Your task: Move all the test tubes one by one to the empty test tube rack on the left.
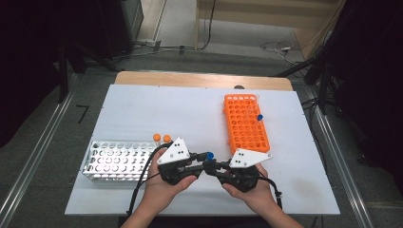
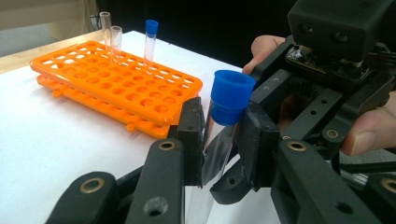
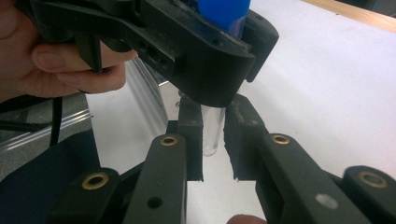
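A clear, thin-walled plastic test tube with a blue cap (image 2: 229, 100) is held upright above the white table (image 1: 142, 109), nearest the person, pinched by both grippers. The left gripper (image 2: 219, 140) is clamped just under the cap; the right gripper (image 3: 213, 133) is closed on the lower barrel. The tube is judged light, stiff, slick and perhaps crackable, so the barrel is best gripped gently. Beyond, an orange plastic rack (image 1: 244, 124) and a white rack (image 1: 116, 159) are seen.

Grey floor (image 1: 43, 128) around table — cables (image 1: 278, 47) trailing, wooden panel (image 1: 266, 14) beyond, dark edges.
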